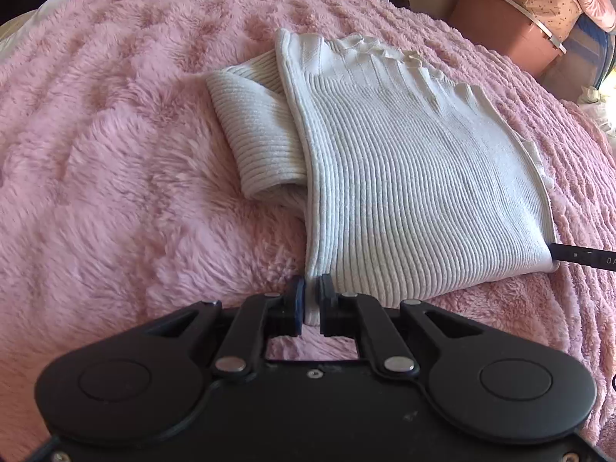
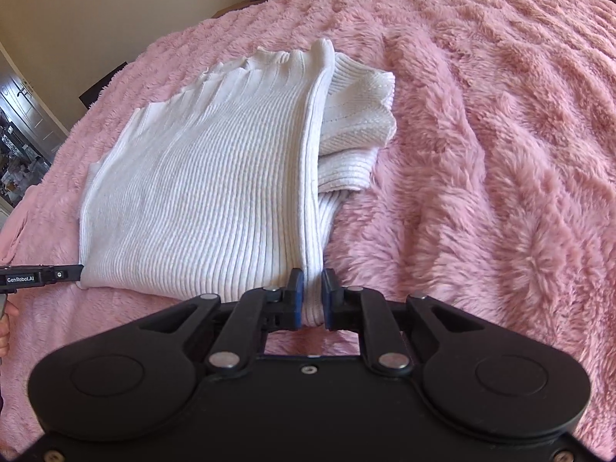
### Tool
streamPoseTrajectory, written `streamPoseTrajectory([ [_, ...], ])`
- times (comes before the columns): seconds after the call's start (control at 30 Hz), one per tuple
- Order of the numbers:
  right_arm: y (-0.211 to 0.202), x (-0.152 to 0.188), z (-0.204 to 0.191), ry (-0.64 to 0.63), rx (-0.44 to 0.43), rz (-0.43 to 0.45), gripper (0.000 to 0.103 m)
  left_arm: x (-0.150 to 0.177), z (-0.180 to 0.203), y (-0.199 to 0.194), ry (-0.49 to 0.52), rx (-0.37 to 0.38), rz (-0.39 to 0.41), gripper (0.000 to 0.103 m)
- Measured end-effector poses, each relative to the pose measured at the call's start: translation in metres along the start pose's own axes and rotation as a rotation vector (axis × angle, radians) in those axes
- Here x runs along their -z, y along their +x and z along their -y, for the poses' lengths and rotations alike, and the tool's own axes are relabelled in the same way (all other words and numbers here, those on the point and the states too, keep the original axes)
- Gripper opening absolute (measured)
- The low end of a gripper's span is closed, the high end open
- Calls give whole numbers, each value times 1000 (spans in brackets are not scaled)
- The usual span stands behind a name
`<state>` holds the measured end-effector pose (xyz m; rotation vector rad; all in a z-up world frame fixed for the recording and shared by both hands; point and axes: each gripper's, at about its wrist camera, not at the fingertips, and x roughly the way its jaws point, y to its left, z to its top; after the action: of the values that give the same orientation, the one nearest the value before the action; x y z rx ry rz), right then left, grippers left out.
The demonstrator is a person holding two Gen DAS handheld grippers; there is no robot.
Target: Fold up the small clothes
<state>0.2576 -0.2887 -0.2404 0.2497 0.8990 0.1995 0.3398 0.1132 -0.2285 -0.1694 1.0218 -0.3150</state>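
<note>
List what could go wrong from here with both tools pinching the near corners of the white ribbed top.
1. The left tool and right tool each clamp only a thin edge of the white ribbed top; the knit may slip out when lifted.
2. The sleeve sticks out loose on one side and may flop free, spoiling the fold.
3. The fluffy pink blanket could drag on the knit and bunch it.

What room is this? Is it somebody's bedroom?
Most likely a bedroom. A fluffy pink blanket covers what looks like a bed, a white ribbed sweater lies on it being folded, and storage boxes stand beside it.
</note>
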Motion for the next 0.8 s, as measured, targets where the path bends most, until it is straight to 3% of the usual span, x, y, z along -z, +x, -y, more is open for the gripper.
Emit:
streamPoseTrajectory([
  [0.2, -27, -14, -6, -37, 2, 89, 21, -21, 16, -43, 75, -38, 99, 14],
  [0.4, -17, -52, -16, -67, -51, 196, 21, -61, 34, -34, 58, 49, 194, 20],
  [0.53, 8, -74, -22, -71, -59, 203, 21, -85, 30, 2, -40, 103, 178, 20],
  [0.8, 48, -75, -14, -104, 23, 141, 18, -81, 15, 46, -74, 28, 107, 20],
])
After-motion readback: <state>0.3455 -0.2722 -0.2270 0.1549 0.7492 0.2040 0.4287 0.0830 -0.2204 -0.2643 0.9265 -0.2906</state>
